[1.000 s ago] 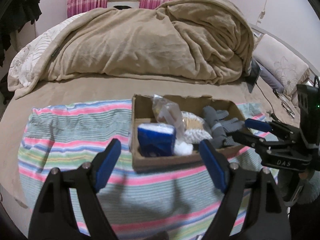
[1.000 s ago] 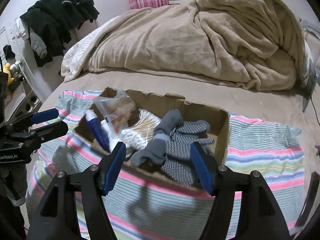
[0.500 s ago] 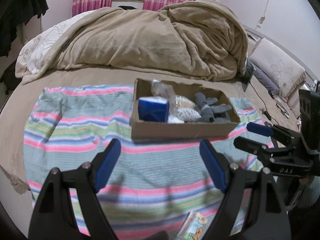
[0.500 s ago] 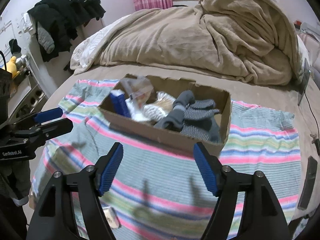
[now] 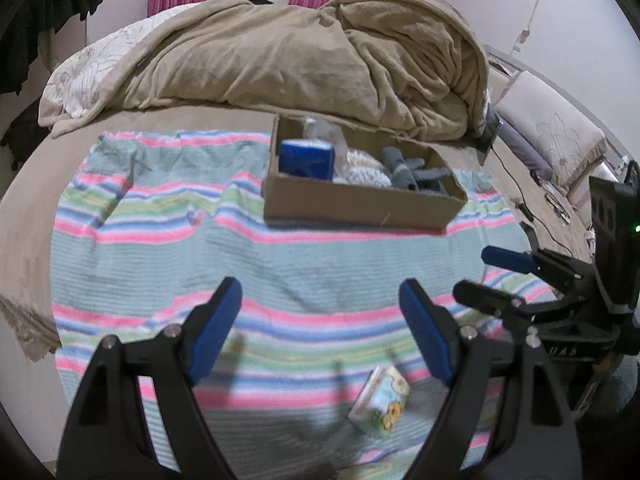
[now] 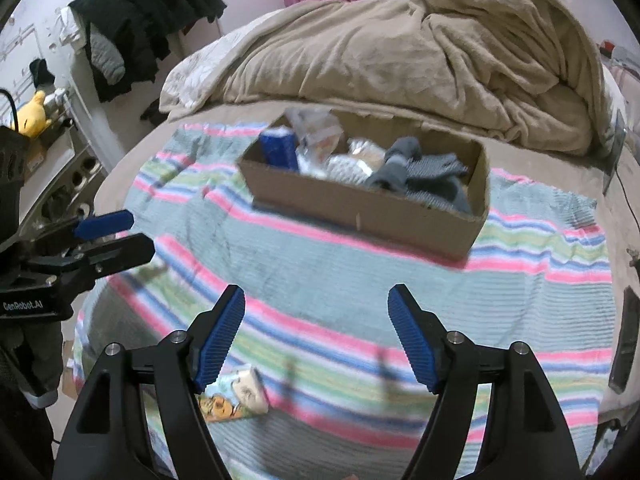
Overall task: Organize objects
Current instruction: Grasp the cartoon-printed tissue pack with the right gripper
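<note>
Your left gripper (image 5: 320,320) is spread wide with nothing between the blue pads; your right gripper (image 6: 316,324) is the same — wide, nothing held. Both hover over the striped towel (image 5: 160,240) on the bed, well short of the cardboard box (image 5: 356,204).

The box sits toward the far edge of the towel, near the beige blanket (image 5: 300,64). Inside: a blue packet (image 5: 306,159) standing at the left end, a clear plastic bag (image 6: 316,128) behind it, a white bundle (image 5: 362,174) in the middle, grey gloves (image 6: 420,176) at the right end.

One item is outside the box — a small printed packet (image 5: 380,400) lying on the near part of the towel, just beside your left gripper's right finger. In the right wrist view it's partly hidden behind your right gripper's left finger.
</note>
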Action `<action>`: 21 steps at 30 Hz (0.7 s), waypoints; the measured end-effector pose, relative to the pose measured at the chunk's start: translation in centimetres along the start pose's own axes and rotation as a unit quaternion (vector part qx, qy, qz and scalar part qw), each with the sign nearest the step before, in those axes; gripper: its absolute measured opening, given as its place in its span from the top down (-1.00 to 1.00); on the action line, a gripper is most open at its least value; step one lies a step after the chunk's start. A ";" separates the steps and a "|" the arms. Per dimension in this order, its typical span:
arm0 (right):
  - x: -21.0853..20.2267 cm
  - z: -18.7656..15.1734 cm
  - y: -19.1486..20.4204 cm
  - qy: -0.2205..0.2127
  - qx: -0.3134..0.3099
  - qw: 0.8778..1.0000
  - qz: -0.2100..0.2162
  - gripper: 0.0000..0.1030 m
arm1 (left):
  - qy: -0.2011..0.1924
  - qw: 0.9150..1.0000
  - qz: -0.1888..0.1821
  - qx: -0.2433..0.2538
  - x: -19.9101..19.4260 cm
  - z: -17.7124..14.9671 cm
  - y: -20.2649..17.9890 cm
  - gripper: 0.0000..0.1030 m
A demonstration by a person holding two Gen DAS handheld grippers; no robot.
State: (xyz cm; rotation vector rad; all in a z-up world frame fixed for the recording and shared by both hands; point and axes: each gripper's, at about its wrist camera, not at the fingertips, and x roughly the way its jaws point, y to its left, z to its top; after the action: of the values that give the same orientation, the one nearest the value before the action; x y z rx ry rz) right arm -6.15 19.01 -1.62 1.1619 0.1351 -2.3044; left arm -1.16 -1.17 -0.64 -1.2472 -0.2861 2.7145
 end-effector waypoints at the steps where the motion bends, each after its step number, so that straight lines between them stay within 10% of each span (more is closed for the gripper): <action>1: 0.2 -0.4 0.2 0.004 -0.003 1.000 0.000 -0.61 | 0.002 1.000 0.000 -0.001 0.0 -0.3 0.0 -0.60; 21: 3.7 -6.5 5.3 0.079 -0.053 0.994 0.045 -0.62 | 0.028 0.999 0.014 -0.021 -1.4 -6.0 2.5 -0.60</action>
State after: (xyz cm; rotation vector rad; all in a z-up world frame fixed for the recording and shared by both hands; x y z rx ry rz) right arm -0.57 15.04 -7.72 1.2698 0.2546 -2.0990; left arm 4.22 -3.20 -4.04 -1.3450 -0.3240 2.7047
